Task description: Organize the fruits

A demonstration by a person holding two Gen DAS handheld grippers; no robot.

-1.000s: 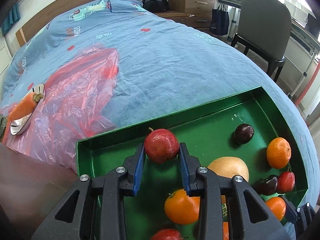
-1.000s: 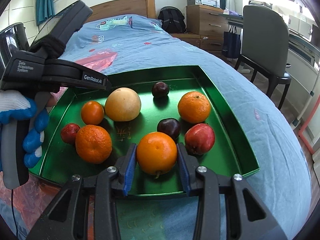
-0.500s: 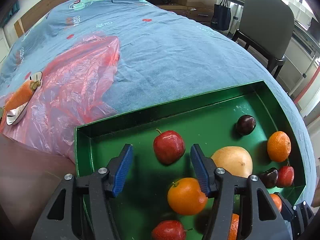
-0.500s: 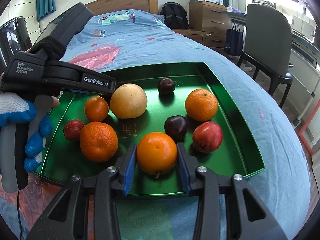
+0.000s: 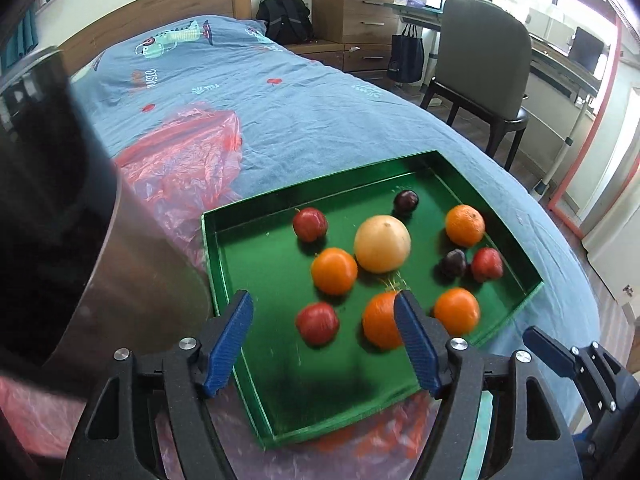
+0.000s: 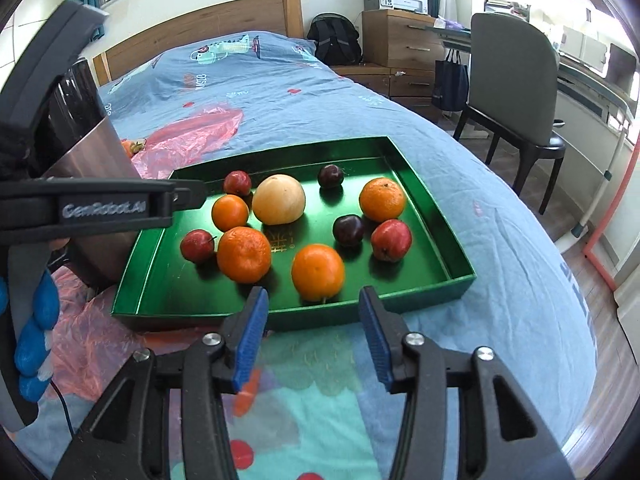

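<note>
A green tray (image 5: 224, 264) (image 6: 448, 236) on the blue bed holds several fruits: oranges, red apples, dark plums and a pale pomelo (image 5: 382, 244) (image 6: 279, 199). My left gripper (image 5: 324, 338) is open and empty, held above the tray's near left part. The red apple (image 5: 310, 224) it held lies at the tray's back left. My right gripper (image 6: 312, 330) is open and empty, just in front of the tray's near wall. The orange (image 6: 318, 272) it held lies in the tray just beyond its fingertips.
A shiny metal pot (image 5: 100, 248) (image 6: 88, 152) stands left of the tray. Pink plastic sheet (image 5: 188, 164) lies under and behind it. A carrot (image 6: 130, 147) lies behind the pot. A chair (image 6: 516, 92) and drawers stand right of the bed.
The left gripper opened, let go of the red apple and drew back and up. The right gripper opened, left the orange in the tray and pulled back.
</note>
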